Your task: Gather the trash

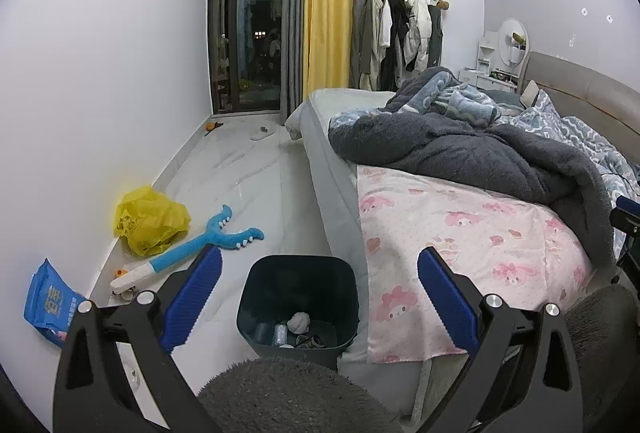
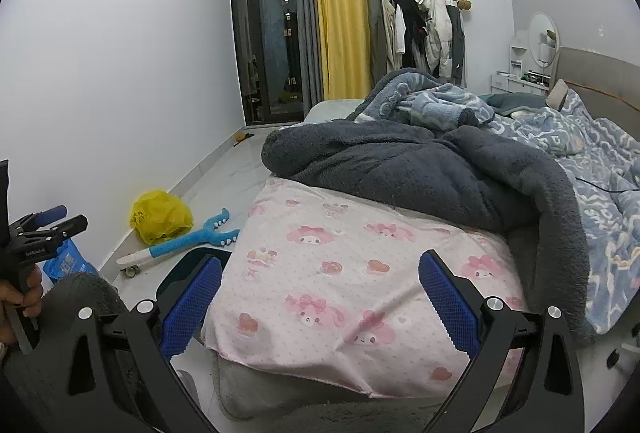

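So, both sets of tongs spread wide and pinching nothing: left tongs [image 1: 318, 297] hanging right above the dark trash bin [image 1: 298, 299], right tongs [image 2: 320, 303] hovering over the pink printed sheet [image 2: 360, 273] at the foot of the bed. Bin parked on the floor tight against the bed edge, already holding a crumpled white wad [image 1: 299, 322] and a few other bits at the bottom. Looks like the between-pickups stage, hunting for the next piece rather than carrying anything. Closest candidates on the left by the wall: a blue wrapper packet [image 1: 48, 299], then some small scraps [image 1: 127, 293] near the end of the blue-and-white grabber toy [image 1: 188, 247], then the crumpled yellow plastic bag [image 1: 150, 221] a bit further along the baseboard. Probably the left side's job, since all of it lies on that side of the bin; calls for swinging away from the bin, dropping low to the floor and closing on the thin packet edge or a fold of the bag. Farther back, a slipper [image 1: 262, 132] and something orange [image 1: 209, 127] near the balcony door, too small to tell if trash.
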Demonstrator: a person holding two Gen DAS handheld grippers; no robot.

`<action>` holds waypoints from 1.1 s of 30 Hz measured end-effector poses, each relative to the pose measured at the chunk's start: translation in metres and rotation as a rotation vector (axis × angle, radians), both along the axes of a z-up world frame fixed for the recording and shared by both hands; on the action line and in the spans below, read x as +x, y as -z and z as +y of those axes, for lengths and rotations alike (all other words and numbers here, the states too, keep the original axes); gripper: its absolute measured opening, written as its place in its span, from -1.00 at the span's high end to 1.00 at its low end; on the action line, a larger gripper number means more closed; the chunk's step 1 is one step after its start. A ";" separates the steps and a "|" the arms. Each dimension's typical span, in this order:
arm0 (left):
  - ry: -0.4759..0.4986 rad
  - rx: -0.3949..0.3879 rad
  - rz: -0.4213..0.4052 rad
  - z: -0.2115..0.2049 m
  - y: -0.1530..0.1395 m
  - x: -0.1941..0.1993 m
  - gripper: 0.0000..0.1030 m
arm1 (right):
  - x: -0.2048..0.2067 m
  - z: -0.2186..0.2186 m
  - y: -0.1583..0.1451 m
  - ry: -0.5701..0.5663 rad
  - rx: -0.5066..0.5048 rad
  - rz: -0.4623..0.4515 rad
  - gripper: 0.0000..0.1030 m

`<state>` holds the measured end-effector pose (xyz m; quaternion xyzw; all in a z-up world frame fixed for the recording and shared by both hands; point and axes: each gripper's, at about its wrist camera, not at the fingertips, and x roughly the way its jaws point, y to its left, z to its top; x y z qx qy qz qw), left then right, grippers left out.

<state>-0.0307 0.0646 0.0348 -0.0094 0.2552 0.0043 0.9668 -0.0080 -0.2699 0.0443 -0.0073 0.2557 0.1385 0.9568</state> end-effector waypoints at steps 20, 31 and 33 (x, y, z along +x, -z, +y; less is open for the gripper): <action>0.000 0.003 -0.003 -0.001 -0.001 -0.001 -0.94 | 0.000 -0.005 0.000 0.006 0.002 0.006 -0.94; 0.002 0.007 -0.002 -0.001 -0.001 -0.001 -0.94 | 0.002 -0.009 0.002 0.005 0.016 0.011 -0.94; 0.002 0.007 -0.003 -0.001 -0.001 -0.001 -0.94 | 0.002 -0.010 0.002 0.005 0.017 0.012 -0.94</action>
